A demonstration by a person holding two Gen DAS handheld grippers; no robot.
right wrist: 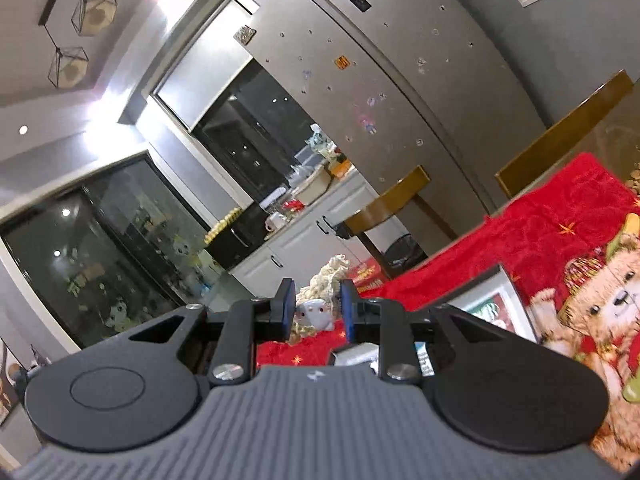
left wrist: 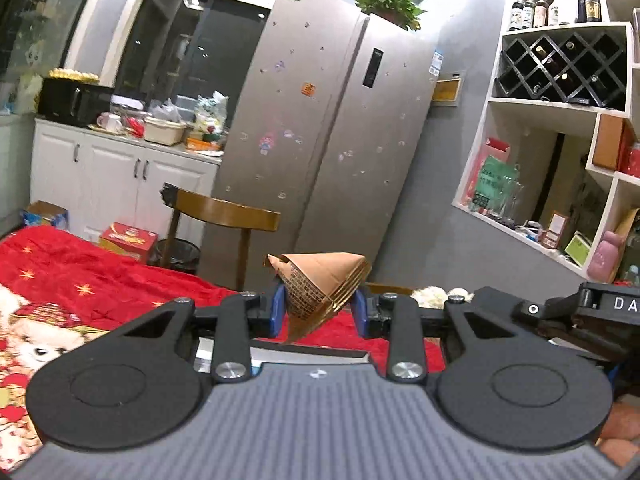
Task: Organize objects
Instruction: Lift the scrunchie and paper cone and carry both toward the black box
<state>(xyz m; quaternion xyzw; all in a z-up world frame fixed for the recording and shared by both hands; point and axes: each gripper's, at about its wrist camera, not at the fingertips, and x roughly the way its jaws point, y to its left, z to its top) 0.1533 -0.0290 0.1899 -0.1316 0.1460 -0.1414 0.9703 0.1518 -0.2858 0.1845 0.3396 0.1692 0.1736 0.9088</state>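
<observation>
My left gripper (left wrist: 319,310) is shut on a folded brown paper cone with printed text (left wrist: 320,280) and holds it up above the red cloth (left wrist: 80,280) on the table. My right gripper (right wrist: 318,308) is held tilted over the same red cloth (right wrist: 540,220). A small white figure (right wrist: 316,314) with a bundle of cream yarn (right wrist: 330,276) above it stands between its blue pads. Whether the pads touch it I cannot tell. The right gripper's body also shows at the right edge of the left wrist view (left wrist: 600,308).
A wooden chair (left wrist: 224,216) stands at the table's far side, before a steel fridge (left wrist: 320,140). A white framed box (right wrist: 492,300) lies on the cloth. Shelves with bottles (left wrist: 560,100) are at the right. A cluttered white counter (left wrist: 160,136) is at the back left.
</observation>
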